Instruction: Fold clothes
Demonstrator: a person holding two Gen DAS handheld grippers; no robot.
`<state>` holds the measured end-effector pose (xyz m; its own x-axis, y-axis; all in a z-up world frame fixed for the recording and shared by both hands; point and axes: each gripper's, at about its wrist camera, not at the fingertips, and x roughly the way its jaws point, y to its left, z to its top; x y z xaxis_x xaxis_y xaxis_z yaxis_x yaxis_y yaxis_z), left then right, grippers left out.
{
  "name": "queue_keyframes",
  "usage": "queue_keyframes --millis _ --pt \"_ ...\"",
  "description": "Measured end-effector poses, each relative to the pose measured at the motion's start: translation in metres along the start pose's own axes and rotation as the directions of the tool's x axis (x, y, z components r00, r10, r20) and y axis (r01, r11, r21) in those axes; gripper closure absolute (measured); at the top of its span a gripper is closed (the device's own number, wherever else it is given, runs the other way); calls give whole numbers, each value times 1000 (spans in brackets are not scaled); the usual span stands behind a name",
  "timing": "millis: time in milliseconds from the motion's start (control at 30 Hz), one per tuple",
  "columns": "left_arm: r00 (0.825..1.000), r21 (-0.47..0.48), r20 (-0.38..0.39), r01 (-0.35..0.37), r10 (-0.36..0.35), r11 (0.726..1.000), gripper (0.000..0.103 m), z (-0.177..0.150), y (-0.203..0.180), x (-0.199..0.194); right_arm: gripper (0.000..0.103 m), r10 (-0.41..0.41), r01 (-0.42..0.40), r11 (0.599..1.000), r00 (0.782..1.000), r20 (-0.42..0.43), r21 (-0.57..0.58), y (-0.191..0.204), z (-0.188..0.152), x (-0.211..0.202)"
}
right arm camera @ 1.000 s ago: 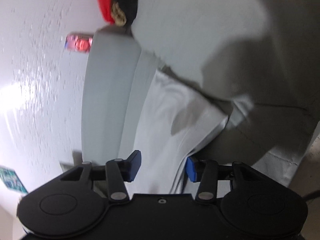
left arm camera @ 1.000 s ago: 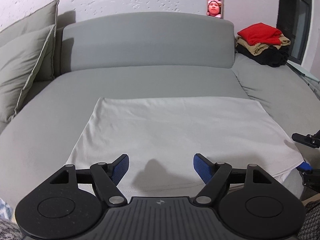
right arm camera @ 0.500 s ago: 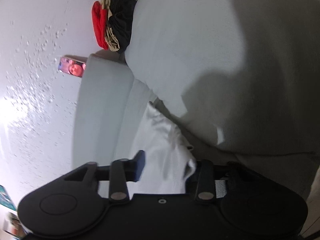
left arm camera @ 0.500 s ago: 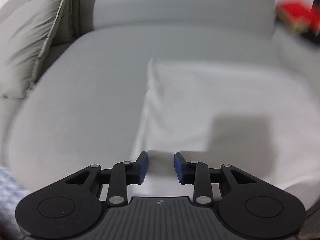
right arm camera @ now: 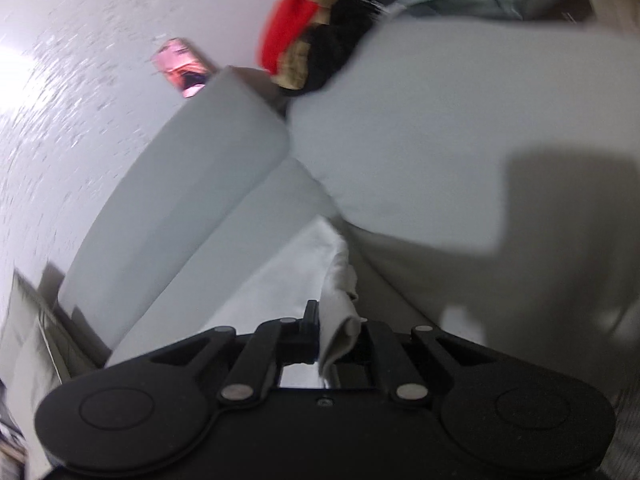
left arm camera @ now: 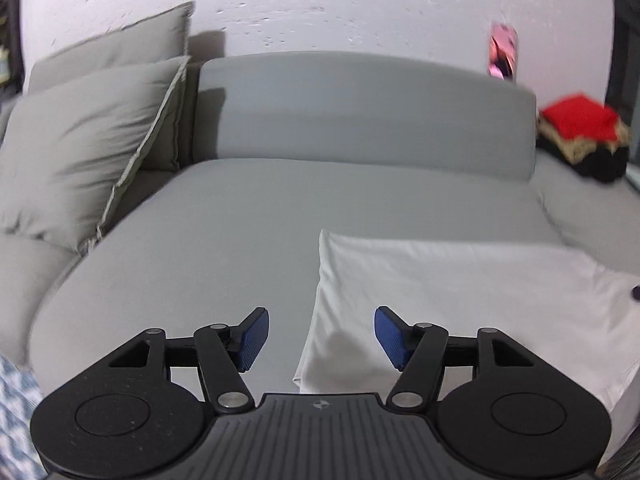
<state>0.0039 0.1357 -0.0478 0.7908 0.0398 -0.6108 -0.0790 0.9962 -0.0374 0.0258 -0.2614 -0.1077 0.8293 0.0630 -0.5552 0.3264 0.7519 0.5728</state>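
A white garment (left arm camera: 460, 288) lies flat on the grey sofa seat (left arm camera: 200, 240). My left gripper (left arm camera: 320, 320) hovers over the garment's near left corner, its jaws opening. The cloth's left edge runs below the gap, and the blue pads (left arm camera: 252, 340) touch nothing. In the right wrist view, my right gripper (right arm camera: 330, 320) is shut on a bunched fold of the white garment (right arm camera: 280, 280) at its right edge, lifted a little off the seat. The cloth hides the right finger's pad.
Two grey pillows (left arm camera: 80, 160) lean at the sofa's left end. A stack of folded clothes with a red one on top (left arm camera: 576, 124) sits at the far right. A phone (left arm camera: 502, 56) stands on the backrest (left arm camera: 360, 112). Patterned fabric (left arm camera: 16, 400) shows at lower left.
The left gripper moved left from the garment's middle to its left corner; its jaws narrowed, then widened. The right gripper rolled, shut on the garment's right edge and rose with it.
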Motion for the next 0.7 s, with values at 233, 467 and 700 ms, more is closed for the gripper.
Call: queue_keyframes --millis 233,467,700 --pt "997 -193 43 -59 69 979 37 4 33 -10 99 111 -100 936 994 12 -338 108 -16 -15" --pt "994 -285 -7 -103 105 953 37 4 51 0 99 221 -271 714 962 -159 -646 203 -111 -6" --pt "992 -275 -23 -126 124 953 37 2 48 5 99 79 -345 670 913 -399 -658 223 -189 39"
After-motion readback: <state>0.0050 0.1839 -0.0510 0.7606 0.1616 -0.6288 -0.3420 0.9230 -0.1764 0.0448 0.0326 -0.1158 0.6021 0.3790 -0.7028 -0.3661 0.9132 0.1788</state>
